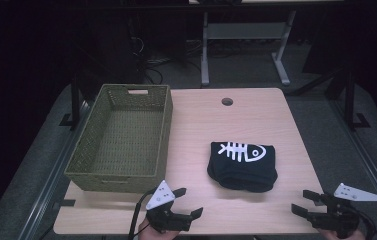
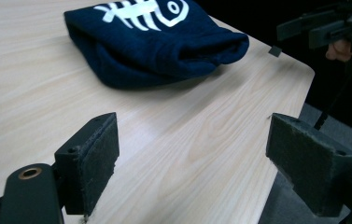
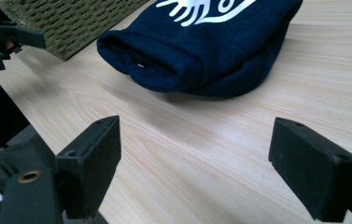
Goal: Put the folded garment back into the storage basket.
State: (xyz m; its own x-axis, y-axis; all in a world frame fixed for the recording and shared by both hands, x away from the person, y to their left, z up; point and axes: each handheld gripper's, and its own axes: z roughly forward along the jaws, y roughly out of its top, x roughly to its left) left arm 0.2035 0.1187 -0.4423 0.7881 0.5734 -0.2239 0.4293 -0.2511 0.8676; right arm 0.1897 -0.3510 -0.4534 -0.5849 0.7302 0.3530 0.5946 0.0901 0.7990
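Nothing moved yet, likely: folded shirt (image 1: 242,165) lies mid-frame, basket (image 1: 162,131) at left looks empty, left gripper (image 1: 186,201) and right gripper (image 1: 303,201) both spread, holding nothing.

A folded dark navy garment (image 1: 242,166) is lying flat on the pale wooden table (image 1: 256,115), right of the middle and toward the near edge. It is showing a white fish-skeleton print (image 1: 242,151) on its upper face (the head of the fish is pointing to the right in the high view). The fabric is looking thick and soft, fleece-like, and its rounded folded edge (image 3: 164,65) is facing the near side of the table, bulging in layered rolls. It is sitting well apart from both near corners
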